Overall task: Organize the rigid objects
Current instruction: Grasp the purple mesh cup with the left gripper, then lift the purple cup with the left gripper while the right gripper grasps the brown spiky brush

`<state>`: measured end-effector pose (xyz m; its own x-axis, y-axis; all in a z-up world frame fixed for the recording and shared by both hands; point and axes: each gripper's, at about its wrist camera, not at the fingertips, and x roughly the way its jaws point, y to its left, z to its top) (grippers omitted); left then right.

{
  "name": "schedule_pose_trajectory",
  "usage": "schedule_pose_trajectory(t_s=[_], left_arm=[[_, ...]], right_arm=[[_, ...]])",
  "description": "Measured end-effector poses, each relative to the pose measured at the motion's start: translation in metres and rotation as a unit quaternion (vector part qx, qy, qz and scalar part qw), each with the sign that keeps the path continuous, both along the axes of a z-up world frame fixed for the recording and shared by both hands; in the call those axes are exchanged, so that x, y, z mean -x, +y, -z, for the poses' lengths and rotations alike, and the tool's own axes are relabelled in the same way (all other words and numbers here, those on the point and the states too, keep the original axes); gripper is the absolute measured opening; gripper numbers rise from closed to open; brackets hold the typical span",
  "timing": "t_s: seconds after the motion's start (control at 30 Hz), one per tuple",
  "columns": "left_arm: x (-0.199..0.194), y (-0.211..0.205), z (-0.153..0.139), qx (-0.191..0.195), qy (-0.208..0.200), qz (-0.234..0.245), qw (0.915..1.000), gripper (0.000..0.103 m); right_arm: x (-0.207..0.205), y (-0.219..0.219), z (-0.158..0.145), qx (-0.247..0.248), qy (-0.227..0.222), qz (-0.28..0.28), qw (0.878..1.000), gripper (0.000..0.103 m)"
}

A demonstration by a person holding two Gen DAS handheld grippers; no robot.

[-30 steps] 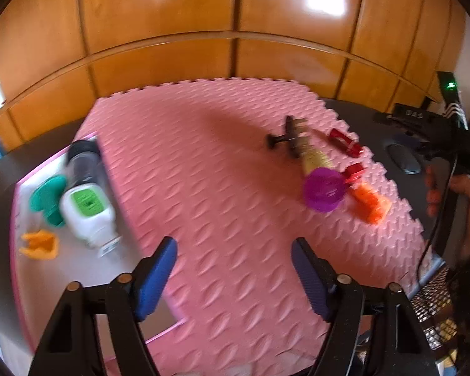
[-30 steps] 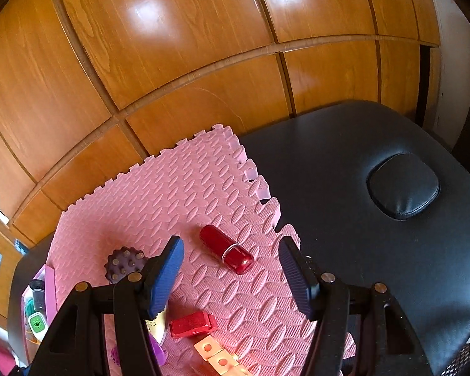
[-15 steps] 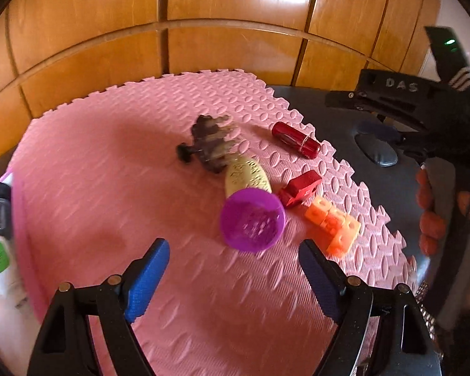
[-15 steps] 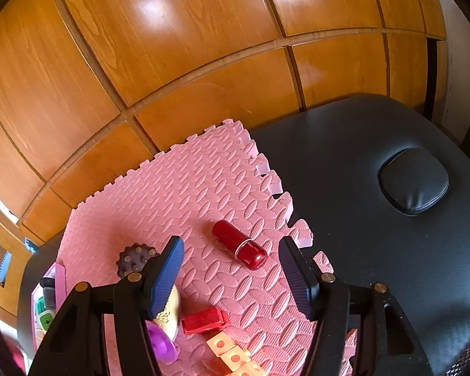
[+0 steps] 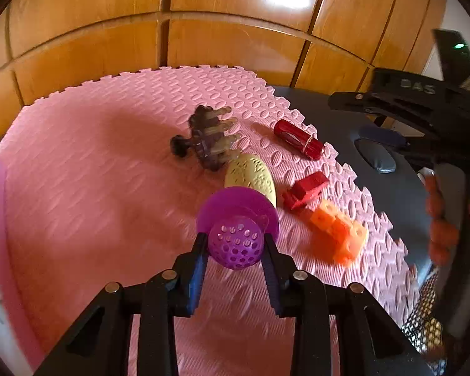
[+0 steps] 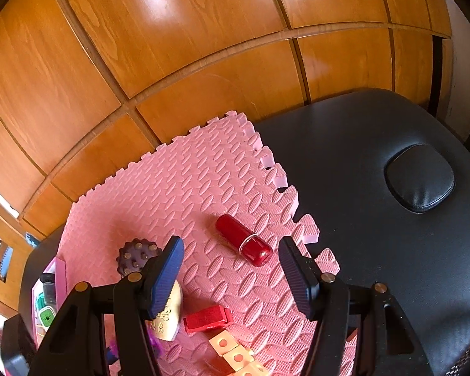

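- Nearest, the left tongs have just been closing, and their blue pads now pinch the purple perforated strainer by its rounded dome, low over the pink foam mat.
- The dome is curved and slick-looking; a pinch off its widest part could let it squirt out on lifting.
- Just behind, the yellow egg-shaped piece touches the strainer's rim and may get dragged along.
- Farther right, the right tongs hang spread and empty near the red cylinder.
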<state>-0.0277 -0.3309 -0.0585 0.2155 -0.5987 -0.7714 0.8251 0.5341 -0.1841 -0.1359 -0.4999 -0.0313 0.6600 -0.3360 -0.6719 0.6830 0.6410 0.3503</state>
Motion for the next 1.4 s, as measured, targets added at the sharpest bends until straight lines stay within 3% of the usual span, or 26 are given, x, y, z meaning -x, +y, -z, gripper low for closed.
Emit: schedule_pose_trajectory(t_s=[0.43,0.63,0.87,0.93,1.0,1.23,1.33,1.4], left_arm=[[0.016,0.074,0.007,-0.028,0.005,-0.011,0.9995,0.034],[0.009,0.060,0.013,-0.038,-0.002,-0.016,0.9991,0.033],[-0.003,0.041,0.013,-0.024,-0.001,-0.023,0.9995,0.034],[-0.005,0.043,0.013,-0.012,0.004,-0.024,0.9996,0.042],[-0.007,0.046,0.015,-0.007,0.000,-0.037,0.9993,0.064],[-0.008,0.047,0.017,0.010,-0.010,-0.053,0.9985,0.062],[-0.008,0.045,0.018,0.014,-0.019,-0.059,0.9979,0.048],[-0.009,0.045,0.020,0.018,-0.025,-0.061,0.9976,0.045]], right_arm=[[-0.012,0.008,0.011,-0.014,0.021,-0.034,0.999,0.063],[-0.021,0.018,0.014,-0.011,0.025,-0.065,0.997,0.063],[-0.024,0.020,0.017,-0.002,0.037,-0.064,0.997,0.063],[-0.022,0.017,0.016,-0.006,0.032,-0.061,0.998,0.063],[-0.021,0.015,0.016,-0.009,0.029,-0.058,0.998,0.063],[-0.015,0.007,0.014,-0.018,0.017,-0.037,0.999,0.063],[-0.014,0.004,0.016,-0.027,0.014,-0.033,0.999,0.063],[-0.015,0.004,0.016,-0.027,0.016,-0.032,0.999,0.063]])
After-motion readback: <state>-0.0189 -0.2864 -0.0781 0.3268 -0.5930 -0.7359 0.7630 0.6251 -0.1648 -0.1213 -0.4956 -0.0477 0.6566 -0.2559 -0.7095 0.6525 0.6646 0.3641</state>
